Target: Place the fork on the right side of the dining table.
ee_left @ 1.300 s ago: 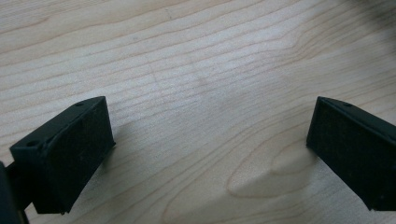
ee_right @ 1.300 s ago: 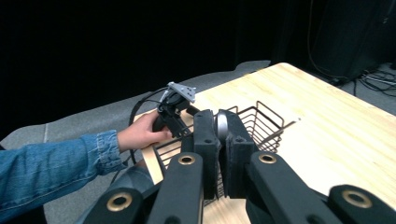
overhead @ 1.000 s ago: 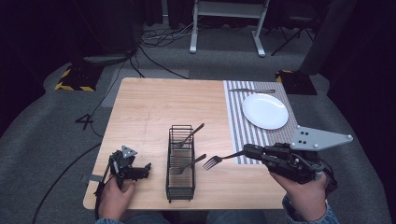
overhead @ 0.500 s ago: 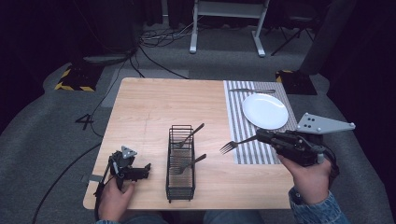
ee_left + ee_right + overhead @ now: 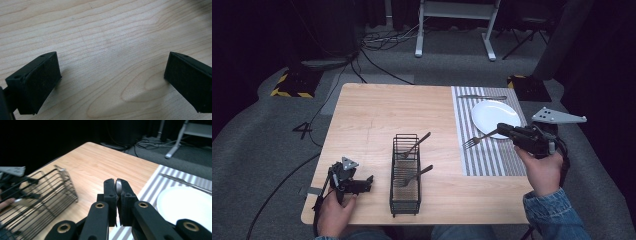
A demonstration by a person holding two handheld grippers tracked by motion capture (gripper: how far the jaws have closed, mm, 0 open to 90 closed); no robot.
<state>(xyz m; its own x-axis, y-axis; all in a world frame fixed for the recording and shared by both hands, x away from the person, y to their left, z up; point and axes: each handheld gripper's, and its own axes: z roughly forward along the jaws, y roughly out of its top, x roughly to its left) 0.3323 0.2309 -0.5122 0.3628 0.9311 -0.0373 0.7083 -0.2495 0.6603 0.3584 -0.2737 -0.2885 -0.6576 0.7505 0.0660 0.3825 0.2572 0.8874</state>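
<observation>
Right gripper (image 5: 502,129): we saw it held above the right side of the table, over the striped mat (image 5: 489,155), its jaws clamped on the handle of a fork (image 5: 477,138).
Fork: it stuck out to the left from the jaws, tines over the mat, just near and left of the plate (image 5: 495,111); in the right gripper view we saw its metal handle end (image 5: 118,186) pinched between the black jaws.
Left gripper (image 5: 368,182): it rested low at the near left corner of the table (image 5: 377,115), held by the left hand (image 5: 334,215); its jaws stood wide apart with bare wood between them, as we saw in the left gripper view (image 5: 110,75).
Rack (image 5: 406,175): a black wire caddy stood near the middle of the table, between the two grippers, with two utensils leaning in it.
Plate: white, on the far part of the mat.
Knife (image 5: 482,97): it lay across the far edge of the mat, beyond the plate.
</observation>
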